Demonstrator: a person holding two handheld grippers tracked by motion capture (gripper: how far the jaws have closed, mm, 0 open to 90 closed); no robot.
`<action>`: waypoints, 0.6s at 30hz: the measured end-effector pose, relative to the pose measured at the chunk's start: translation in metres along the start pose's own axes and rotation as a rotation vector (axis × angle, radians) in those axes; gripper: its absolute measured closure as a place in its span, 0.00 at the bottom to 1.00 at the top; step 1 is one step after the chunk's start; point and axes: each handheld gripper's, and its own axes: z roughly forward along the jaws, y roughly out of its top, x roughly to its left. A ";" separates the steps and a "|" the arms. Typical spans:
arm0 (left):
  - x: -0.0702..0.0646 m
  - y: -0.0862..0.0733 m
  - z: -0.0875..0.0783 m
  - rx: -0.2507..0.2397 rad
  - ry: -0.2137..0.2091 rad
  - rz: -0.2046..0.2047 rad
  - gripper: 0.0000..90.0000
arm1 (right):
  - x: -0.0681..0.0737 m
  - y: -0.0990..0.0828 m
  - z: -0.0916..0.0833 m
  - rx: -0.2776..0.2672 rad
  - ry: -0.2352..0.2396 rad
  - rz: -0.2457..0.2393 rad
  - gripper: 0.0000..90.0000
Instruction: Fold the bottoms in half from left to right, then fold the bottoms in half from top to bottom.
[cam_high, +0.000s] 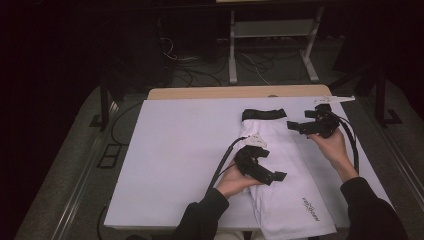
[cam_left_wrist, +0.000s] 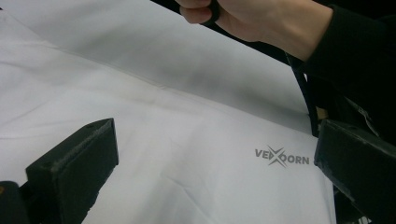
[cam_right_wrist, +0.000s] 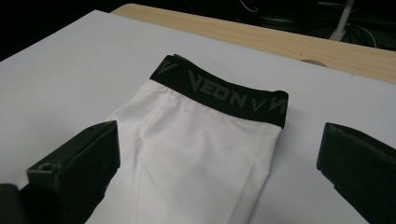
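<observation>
A folded white garment (cam_high: 287, 150) lies lengthwise on the right half of the table, its black lettered waistband (cam_high: 264, 114) at the far end. A grey logo (cam_high: 310, 209) marks its near end. My left gripper (cam_high: 275, 177) hovers over the garment's middle, open, with nothing between its jaws. In the left gripper view (cam_left_wrist: 215, 163) the white cloth (cam_left_wrist: 177, 135) and the logo (cam_left_wrist: 281, 157) lie below. My right gripper (cam_high: 300, 123) is just right of the waistband, open and empty. The right gripper view (cam_right_wrist: 219, 158) looks along the garment (cam_right_wrist: 196, 154) toward the waistband (cam_right_wrist: 219, 95).
A white sheet (cam_high: 175, 150) covers the table, with a wooden strip (cam_high: 225, 92) bare along the far edge. Beyond it, cables and a metal stand (cam_high: 270, 45) sit on the dark floor. The garment's near end overhangs the front edge.
</observation>
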 end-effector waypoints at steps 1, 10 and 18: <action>0.001 0.000 0.000 0.000 0.002 0.000 0.00 | 0.000 -0.001 0.000 0.000 -0.001 0.002 0.00; 0.011 0.003 -0.007 -0.023 0.026 -0.012 0.00 | -0.001 -0.006 -0.001 -0.002 0.002 0.007 0.00; 0.025 0.010 -0.015 -0.032 0.062 -0.018 0.00 | -0.002 -0.011 -0.001 0.005 0.005 0.015 0.00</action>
